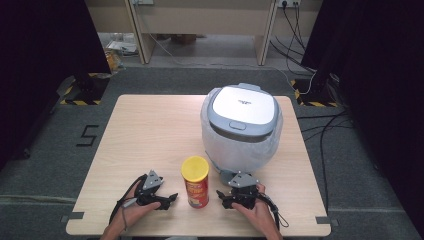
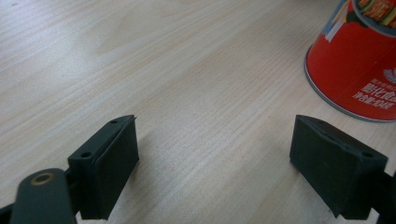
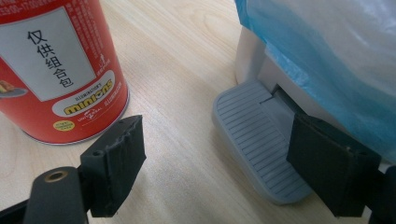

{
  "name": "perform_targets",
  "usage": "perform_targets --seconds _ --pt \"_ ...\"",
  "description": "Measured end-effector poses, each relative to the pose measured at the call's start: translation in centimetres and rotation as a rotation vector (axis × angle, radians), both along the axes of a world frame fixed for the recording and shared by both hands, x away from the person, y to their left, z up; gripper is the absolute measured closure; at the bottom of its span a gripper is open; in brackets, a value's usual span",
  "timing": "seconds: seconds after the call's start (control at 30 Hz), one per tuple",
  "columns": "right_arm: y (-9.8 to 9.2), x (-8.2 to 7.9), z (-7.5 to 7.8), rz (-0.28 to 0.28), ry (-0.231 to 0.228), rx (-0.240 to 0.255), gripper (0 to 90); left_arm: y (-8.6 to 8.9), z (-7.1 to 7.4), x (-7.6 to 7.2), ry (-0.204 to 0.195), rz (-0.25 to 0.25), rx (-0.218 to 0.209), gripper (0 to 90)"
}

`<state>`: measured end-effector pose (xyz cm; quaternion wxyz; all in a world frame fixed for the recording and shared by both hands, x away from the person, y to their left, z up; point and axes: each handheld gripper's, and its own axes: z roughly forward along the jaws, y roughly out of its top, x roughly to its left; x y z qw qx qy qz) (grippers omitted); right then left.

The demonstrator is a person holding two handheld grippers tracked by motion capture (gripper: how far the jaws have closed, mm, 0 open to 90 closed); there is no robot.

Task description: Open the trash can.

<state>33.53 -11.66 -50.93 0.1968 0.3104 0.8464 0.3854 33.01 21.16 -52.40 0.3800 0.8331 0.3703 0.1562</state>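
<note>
A red snack can (image 1: 195, 182) with a yellow lid stands upright near the table's front edge. To its left, my left gripper (image 1: 167, 200) rests low over the wood, open, with bare table between its jaws (image 2: 215, 158); the can (image 2: 359, 60) stands ahead to the right of them. On the can's right, my right gripper (image 1: 239, 191) is open too (image 3: 219, 158). Its left jaw is near the can's base (image 3: 56, 70). Its right jaw is over the grey foot pedal (image 3: 257, 135) of a white bin (image 1: 241, 127). Neither gripper holds anything.
The pedal bin has a grey-rimmed shut lid (image 1: 243, 107) and a translucent bluish bag (image 3: 327, 51) around its body. It occupies the table's right middle. The light wooden table (image 1: 150, 130) has bare wood on its left half. Cables (image 1: 325, 125) run on the floor to the right.
</note>
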Motion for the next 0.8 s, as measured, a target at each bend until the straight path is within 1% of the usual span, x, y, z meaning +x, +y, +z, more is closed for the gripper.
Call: perform_targets --seconds 0.07,0.23,0.37,0.4,0.43,0.8 --pt "0.03 0.02 -0.03 -0.001 0.001 -0.001 19.1 0.0 0.0 0.0 0.0 0.0 0.0 14.7" --pt "0.13 0.17 -0.37 -0.005 0.024 -0.008 18.9 -0.05 -0.01 0.03 -0.002 0.002 0.0 14.5" --pt "0.25 0.2 -0.54 -0.007 0.026 -0.02 18.9 -0.05 -0.02 0.04 -0.002 0.002 -0.001 14.5" --pt "0.39 0.18 -0.68 -0.01 0.023 -0.033 18.5 -0.04 -0.01 0.04 -0.001 0.002 -0.001 14.5" --pt "0.42 0.18 -0.71 -0.007 0.02 -0.036 18.4 -0.04 -0.01 0.04 -0.001 0.002 -0.001 14.5" --pt "0.36 0.2 -0.69 -0.007 0.022 -0.035 18.4 -0.09 -0.03 0.16 -0.003 0.003 -0.001 14.3"
